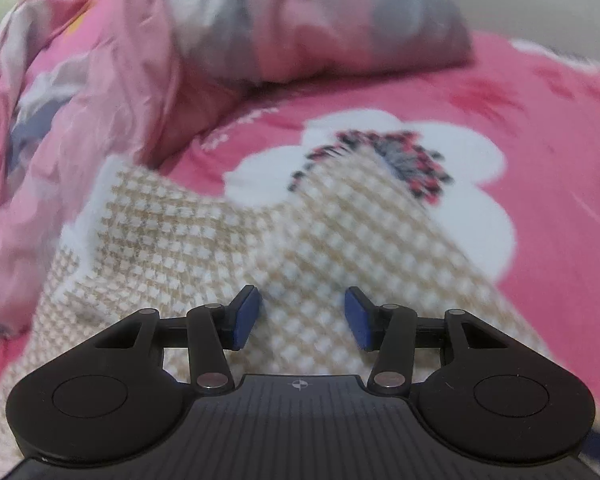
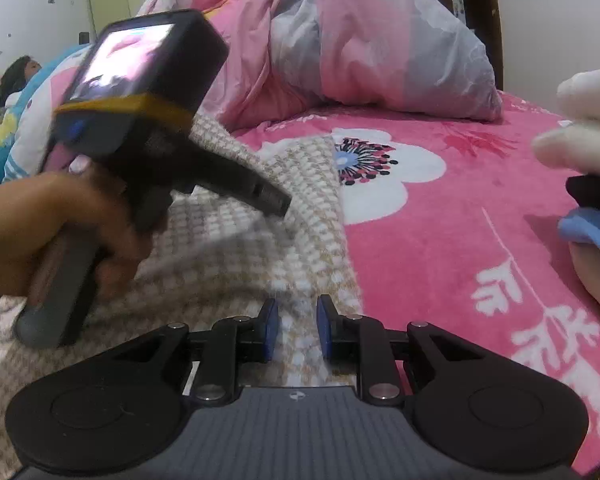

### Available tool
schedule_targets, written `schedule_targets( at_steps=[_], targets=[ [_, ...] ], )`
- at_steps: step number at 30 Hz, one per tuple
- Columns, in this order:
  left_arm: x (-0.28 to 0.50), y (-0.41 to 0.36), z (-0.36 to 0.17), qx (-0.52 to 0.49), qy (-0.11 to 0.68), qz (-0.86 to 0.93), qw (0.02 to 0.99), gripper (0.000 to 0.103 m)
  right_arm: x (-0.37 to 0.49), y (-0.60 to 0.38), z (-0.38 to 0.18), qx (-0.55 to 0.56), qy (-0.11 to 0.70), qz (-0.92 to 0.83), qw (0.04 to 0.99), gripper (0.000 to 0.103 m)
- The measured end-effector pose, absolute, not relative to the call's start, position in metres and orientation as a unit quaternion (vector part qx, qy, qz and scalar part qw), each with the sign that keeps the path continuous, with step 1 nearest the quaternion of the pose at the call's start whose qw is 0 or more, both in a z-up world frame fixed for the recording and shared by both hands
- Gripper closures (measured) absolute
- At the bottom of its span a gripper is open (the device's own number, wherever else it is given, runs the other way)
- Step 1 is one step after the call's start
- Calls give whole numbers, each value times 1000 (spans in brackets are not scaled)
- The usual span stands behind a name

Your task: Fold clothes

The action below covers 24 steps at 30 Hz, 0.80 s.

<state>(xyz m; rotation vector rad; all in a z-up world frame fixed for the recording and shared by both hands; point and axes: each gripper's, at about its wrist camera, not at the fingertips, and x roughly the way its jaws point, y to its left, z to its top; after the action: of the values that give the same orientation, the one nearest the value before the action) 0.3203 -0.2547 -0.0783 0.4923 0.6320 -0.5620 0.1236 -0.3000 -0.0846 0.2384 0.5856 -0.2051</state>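
Observation:
A beige-and-white checked knit garment (image 1: 228,248) lies spread on the pink flowered bed sheet (image 1: 540,160). In the left wrist view my left gripper (image 1: 302,318) hovers over the garment, its blue pads wide apart and nothing pinched between them. My right gripper (image 2: 297,330) sits low over the same garment (image 2: 228,272), near its right edge. Its pads stand a narrow gap apart, the cloth showing beyond the gap, with no fold visibly pressed. The right wrist view also catches a hand (image 2: 60,220) holding the left device above the garment's left part.
A crumpled pink and grey duvet (image 2: 360,52) is heaped at the head of the bed. Folded white, black and blue items (image 2: 588,184) sit at the right edge. A dark-haired head (image 2: 16,76) shows far left. Bare pink sheet (image 2: 460,240) lies right of the garment.

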Motion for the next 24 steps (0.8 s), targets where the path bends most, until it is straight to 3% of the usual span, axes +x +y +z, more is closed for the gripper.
schedule_targets(
  at_steps=[6, 11, 20, 24],
  targets=[
    [336, -265, -80, 213, 306, -234, 898, 47, 125, -301, -90, 115, 281, -100, 947, 80],
    [330, -243, -50, 220, 307, -199, 904, 48, 120, -306, -91, 138, 275, -92, 947, 80],
    [259, -86, 61, 157, 303, -126, 932, 45, 123, -307, -86, 136, 286, -85, 945, 78],
    [214, 1, 80, 101, 306, -77, 943, 44, 116, -304, -71, 119, 292, -61, 947, 76]
  ],
)
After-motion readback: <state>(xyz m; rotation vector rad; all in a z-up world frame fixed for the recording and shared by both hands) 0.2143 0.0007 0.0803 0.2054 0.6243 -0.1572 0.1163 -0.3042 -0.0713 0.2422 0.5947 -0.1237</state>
